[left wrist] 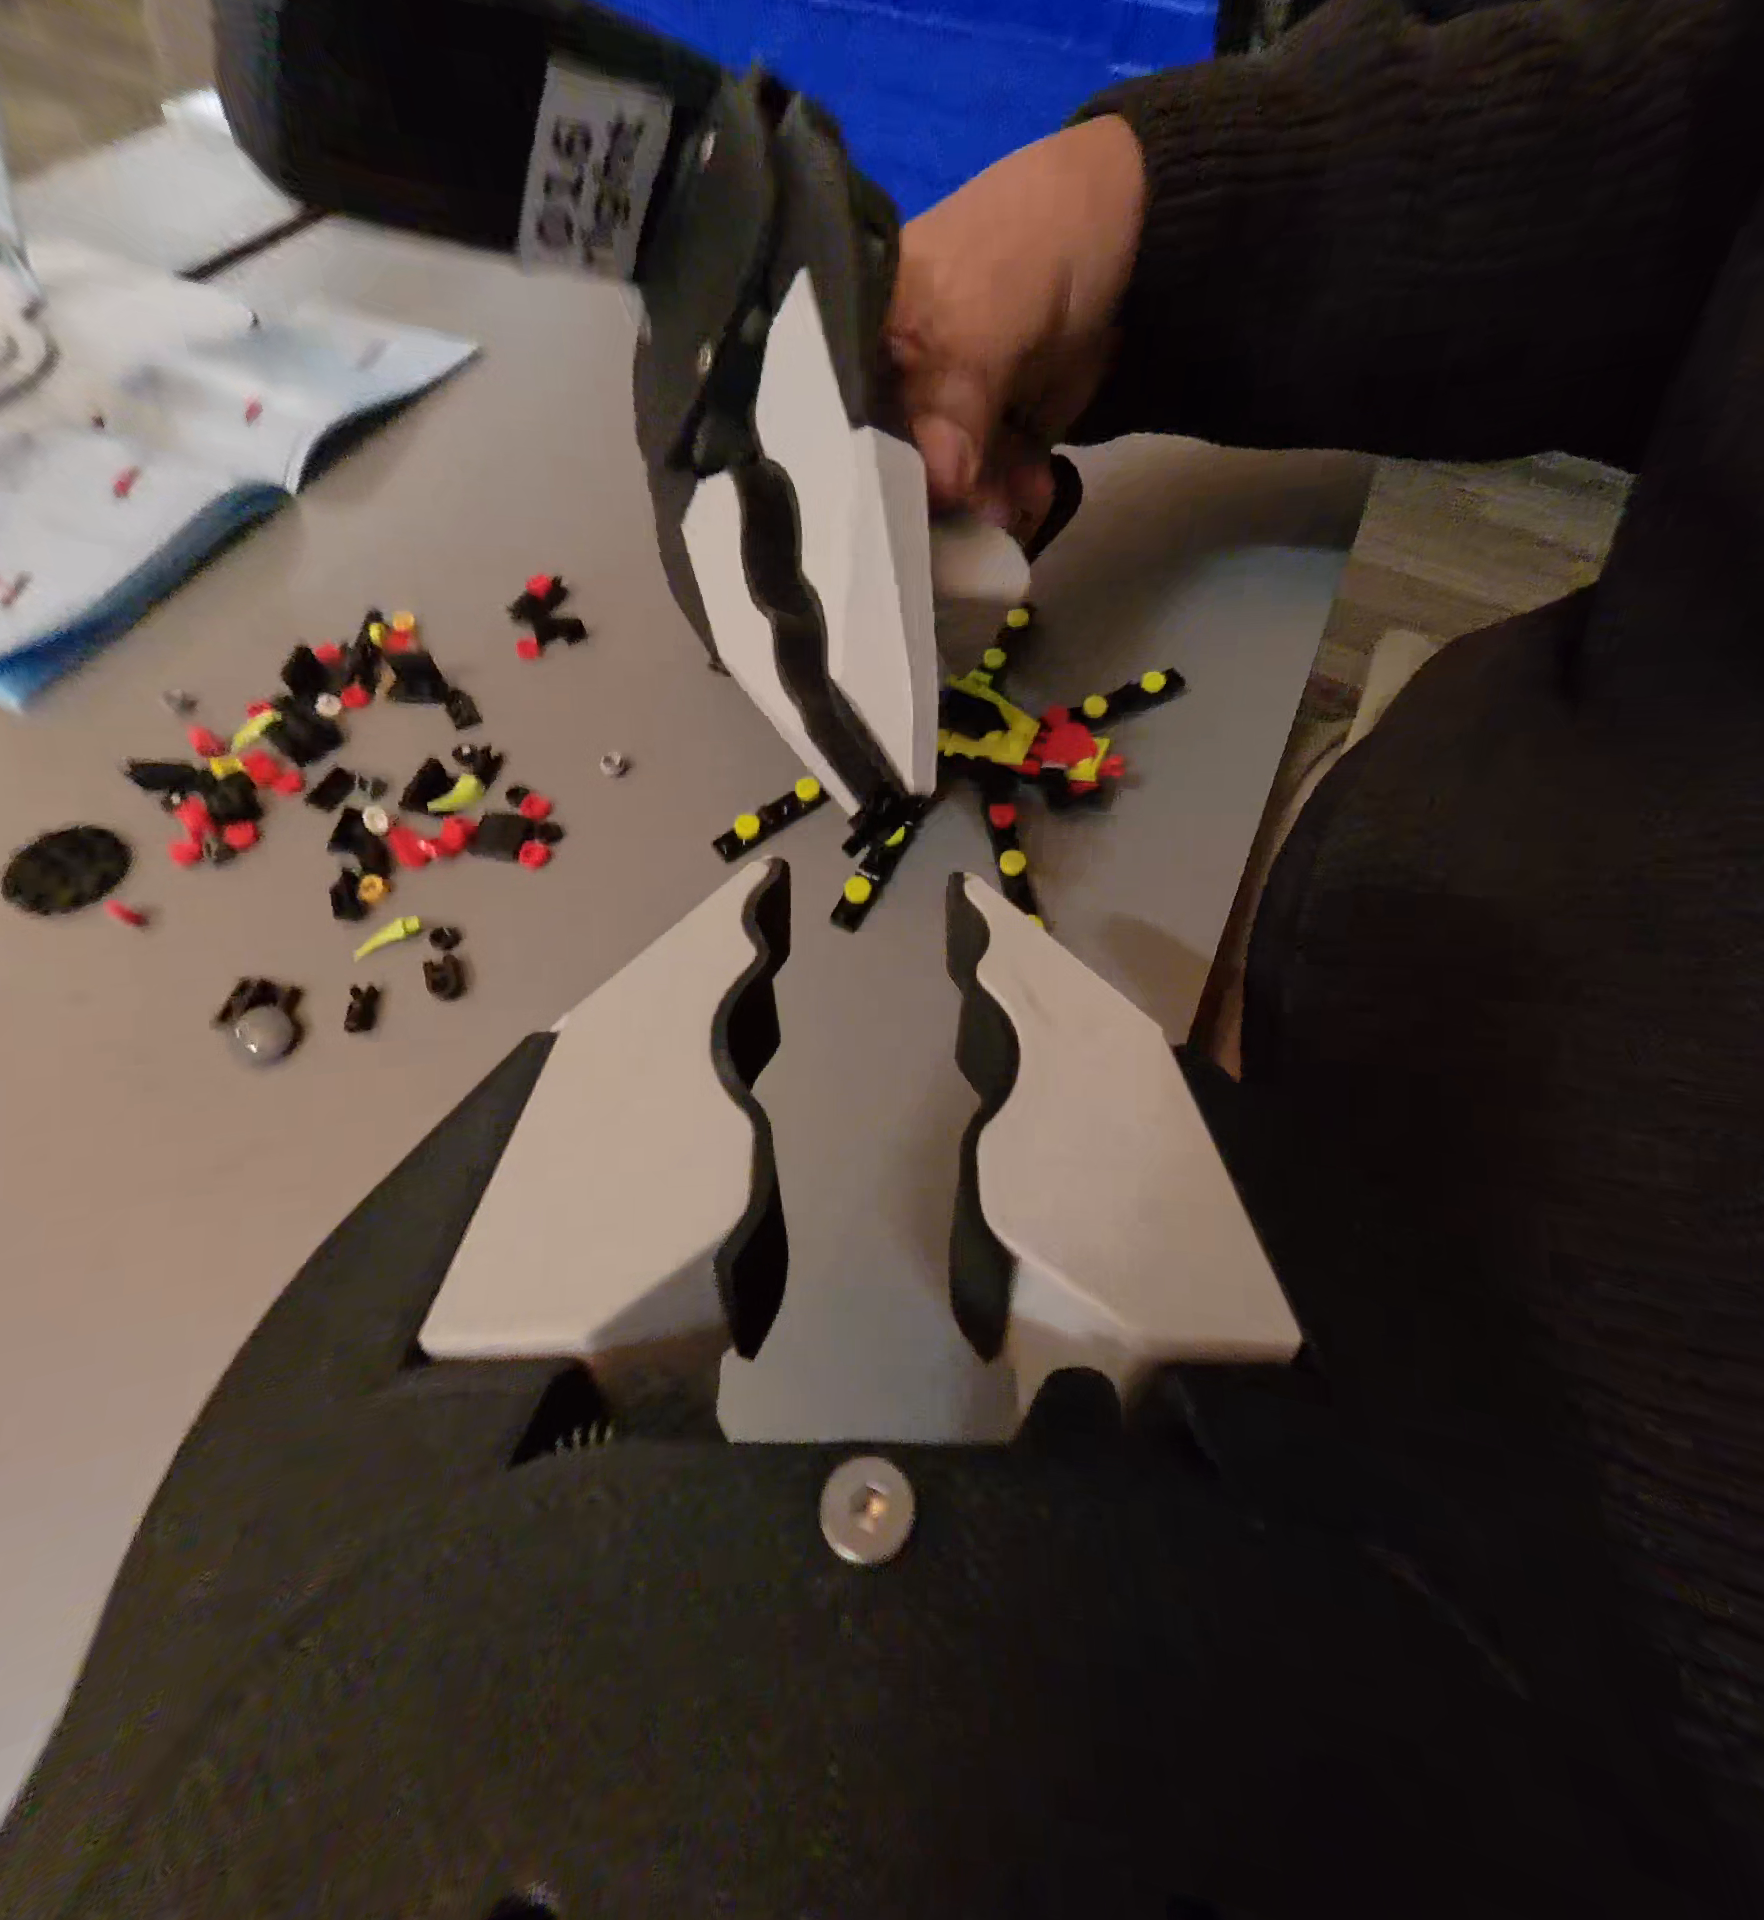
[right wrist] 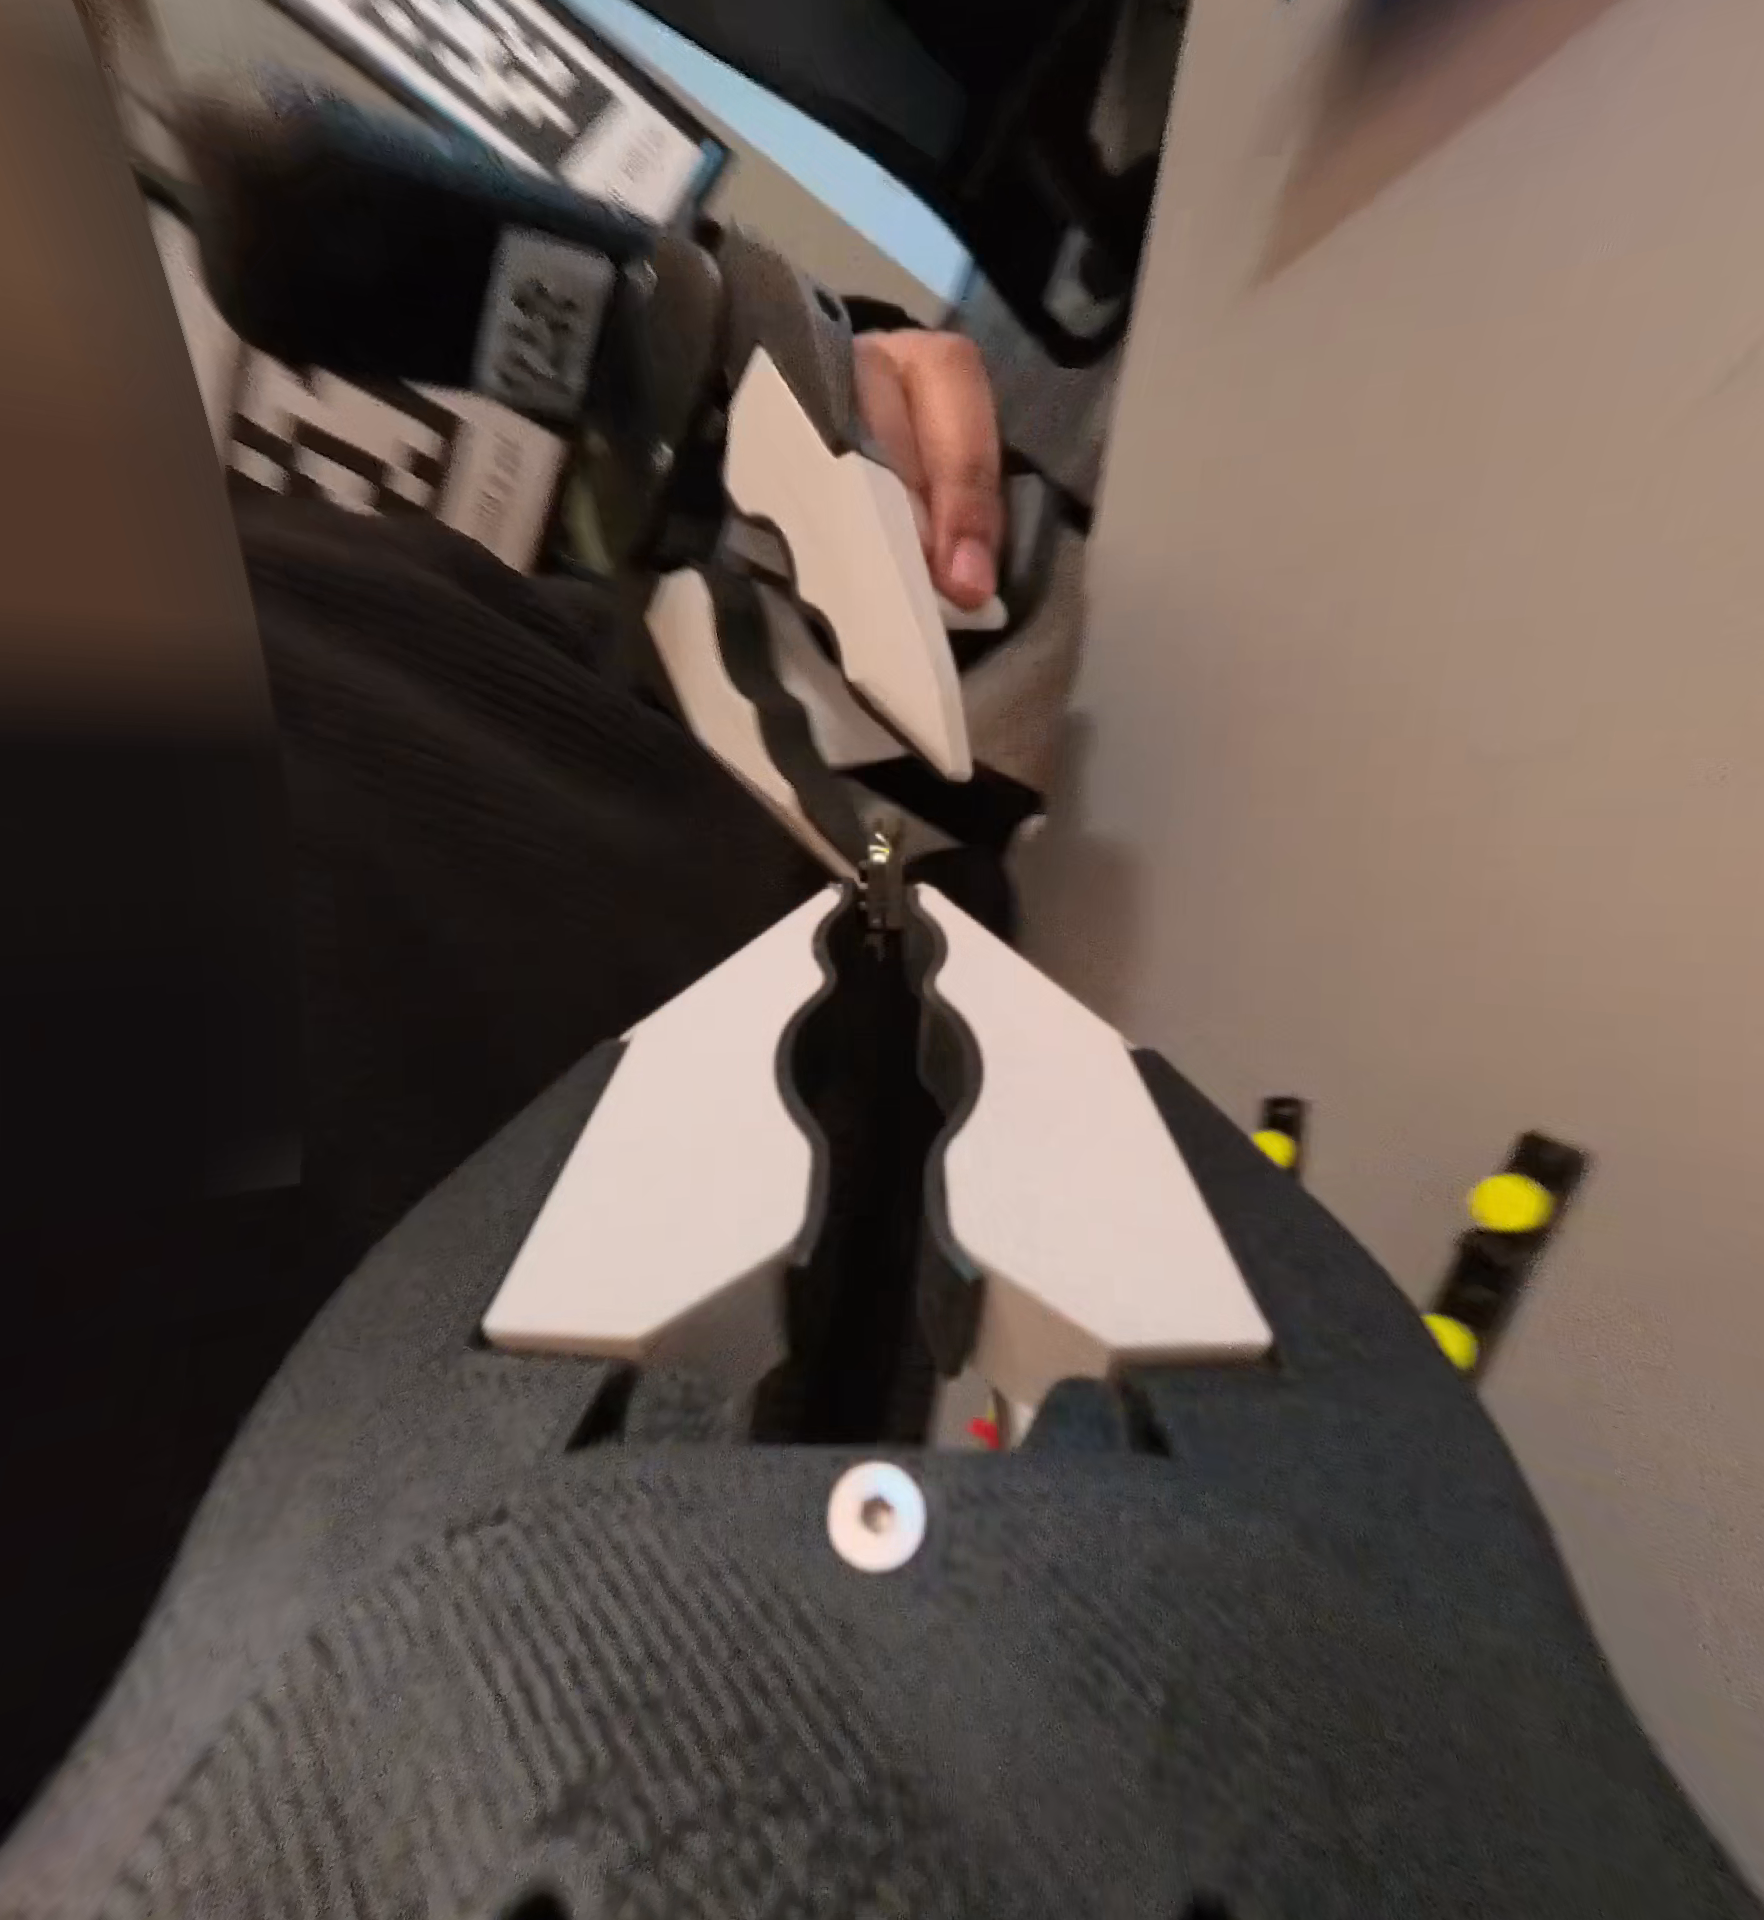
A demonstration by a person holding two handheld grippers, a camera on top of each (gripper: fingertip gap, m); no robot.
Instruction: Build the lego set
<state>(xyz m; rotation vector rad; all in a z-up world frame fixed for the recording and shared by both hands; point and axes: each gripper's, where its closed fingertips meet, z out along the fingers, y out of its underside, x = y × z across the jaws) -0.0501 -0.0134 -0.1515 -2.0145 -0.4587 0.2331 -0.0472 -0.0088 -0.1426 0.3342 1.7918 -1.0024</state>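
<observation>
The left gripper (left wrist: 867, 883) hangs open and empty just short of the spider-like lego model (left wrist: 1023, 743) on the grey bench (left wrist: 130, 1195). The right gripper (right wrist: 876, 902), nearly closed, pinches a small dark piece (right wrist: 876, 878) at the model's near leg. Loose pieces (left wrist: 358, 769) and a booklet (left wrist: 161, 457) lie beyond, unseen from the right wrist.

A plain grey table (left wrist: 234, 1195) fills most of the left wrist view. Beyond the table's far edge stands something bright blue (left wrist: 919, 94). Past the table's right edge lies patterned greyish floor (left wrist: 1480, 540).
</observation>
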